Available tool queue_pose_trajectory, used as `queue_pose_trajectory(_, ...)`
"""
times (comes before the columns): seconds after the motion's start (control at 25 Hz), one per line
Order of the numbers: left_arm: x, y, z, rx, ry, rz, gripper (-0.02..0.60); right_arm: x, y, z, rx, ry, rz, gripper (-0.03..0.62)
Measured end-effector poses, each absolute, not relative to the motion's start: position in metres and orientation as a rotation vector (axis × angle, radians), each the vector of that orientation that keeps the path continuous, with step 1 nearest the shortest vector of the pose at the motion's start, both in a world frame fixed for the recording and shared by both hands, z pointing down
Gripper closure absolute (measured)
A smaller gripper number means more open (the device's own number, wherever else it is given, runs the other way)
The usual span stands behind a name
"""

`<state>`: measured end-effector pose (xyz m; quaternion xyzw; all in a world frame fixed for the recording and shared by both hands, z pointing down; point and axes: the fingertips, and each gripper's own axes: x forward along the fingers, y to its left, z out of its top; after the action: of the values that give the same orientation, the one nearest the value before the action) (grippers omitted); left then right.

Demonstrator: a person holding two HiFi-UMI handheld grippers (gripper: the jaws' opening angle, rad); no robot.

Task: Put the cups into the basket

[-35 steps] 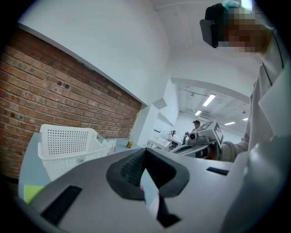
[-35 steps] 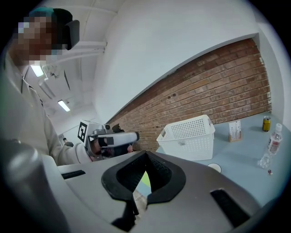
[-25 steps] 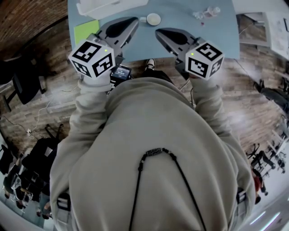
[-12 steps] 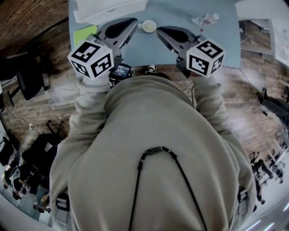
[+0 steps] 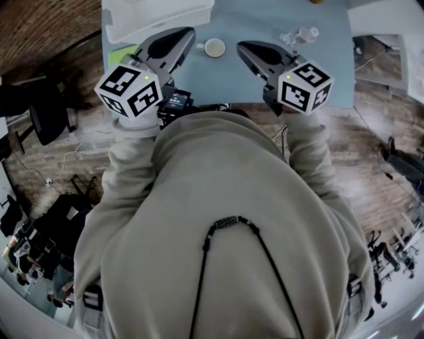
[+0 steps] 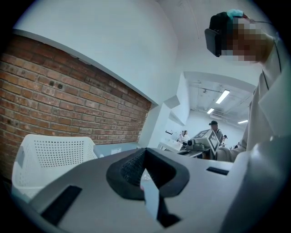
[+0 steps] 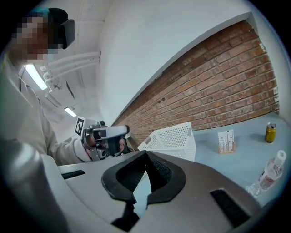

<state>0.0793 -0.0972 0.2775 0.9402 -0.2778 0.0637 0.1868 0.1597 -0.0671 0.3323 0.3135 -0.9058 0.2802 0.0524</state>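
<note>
- Over the last second both grippers have come forward over the table (image 5: 265,79), and the cup (image 5: 214,47) has drawn closer in the head view; it now sits between the two gripper tips rather than ahead of them
- The left gripper (image 5: 189,33) is just left of the cup, near it but apart; its jaws are drawn together with only a sliver of light between the pads, and nothing is in them
- The right gripper (image 5: 242,48) is just right of the cup, also apart from it; its jaws are pressed together and empty
- The cup stands upright on the table, mouth up and untouched; it is the only cup in view
- The basket (image 5: 159,13) lies beyond the cup and to its left, near it; more of it shows than a second ago, though the frame edge still cuts off most of its inside
- A bottle (image 5: 301,34) lies to the right of the cup, well apart
- The approach looks nearly done, but the pick has not begun: one gripper must spread its jaws before it can close on the cup's wall or rim
- The left gripper is on the basket's side of the cup, so it would likely have the shorter carry
- A closed tip brushing the cup could push it or tip it over
</note>
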Motion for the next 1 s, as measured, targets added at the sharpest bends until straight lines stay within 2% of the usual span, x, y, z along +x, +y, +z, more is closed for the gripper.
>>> queue_pose_trajectory(0.32, 0.069, -0.113, 0.287, 2.631, -0.766, 0.191, 0.586, 0.15, -0.081, 0.347, 0.96, -2.732, 0.89, 0.582)
queue_pose_trajectory(1.0, 0.065, -0.127, 0.262, 2.7, -0.615, 0.133, 0.586, 0.138, -0.091, 0.316, 1.093, -2.698, 0.804, 0.582)
